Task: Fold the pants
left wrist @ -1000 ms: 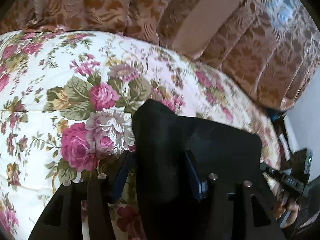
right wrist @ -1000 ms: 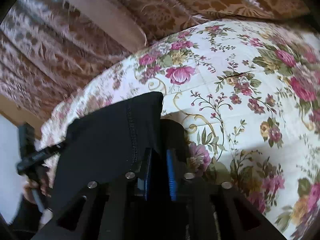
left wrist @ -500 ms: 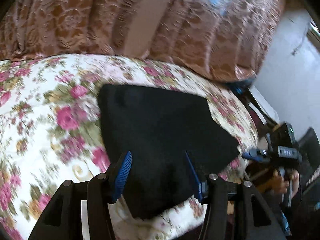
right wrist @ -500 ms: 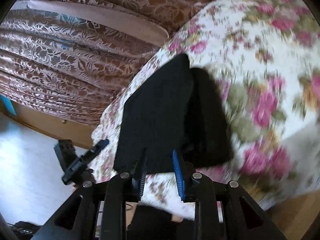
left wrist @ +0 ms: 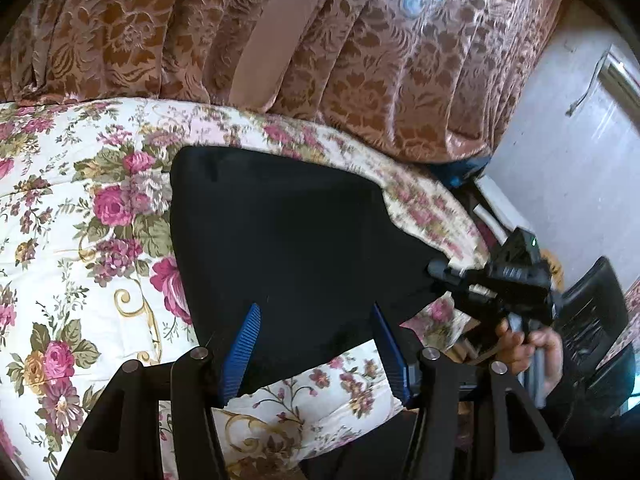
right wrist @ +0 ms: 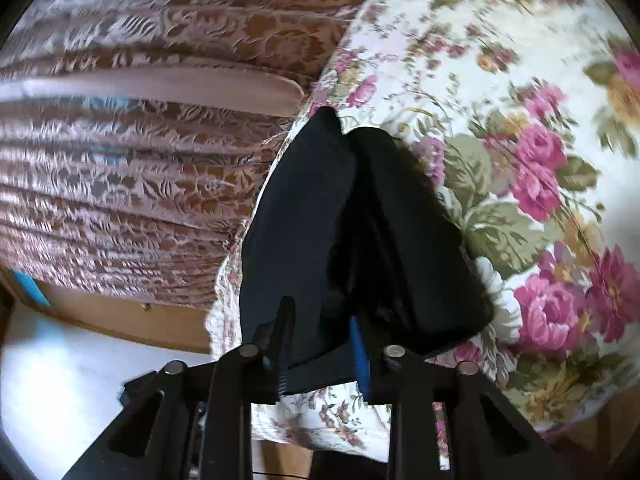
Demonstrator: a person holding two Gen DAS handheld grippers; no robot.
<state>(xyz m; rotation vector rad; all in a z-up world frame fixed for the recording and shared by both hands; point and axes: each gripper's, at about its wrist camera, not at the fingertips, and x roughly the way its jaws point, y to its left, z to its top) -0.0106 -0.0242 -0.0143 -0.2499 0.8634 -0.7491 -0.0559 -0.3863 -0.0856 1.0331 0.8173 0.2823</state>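
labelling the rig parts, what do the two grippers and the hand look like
Both the left gripper and right gripper are matte black frames with silver bolt heads and ribbed blue fingertip pads. The bare right hand wraps a grey handle.

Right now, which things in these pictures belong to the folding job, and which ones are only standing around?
Belong to the job:
- black pants, folded, lying on the floral bedspread
- left gripper, open
- right gripper, open

Only around:
- brown patterned curtain
- black chair beside the bed
- white wall
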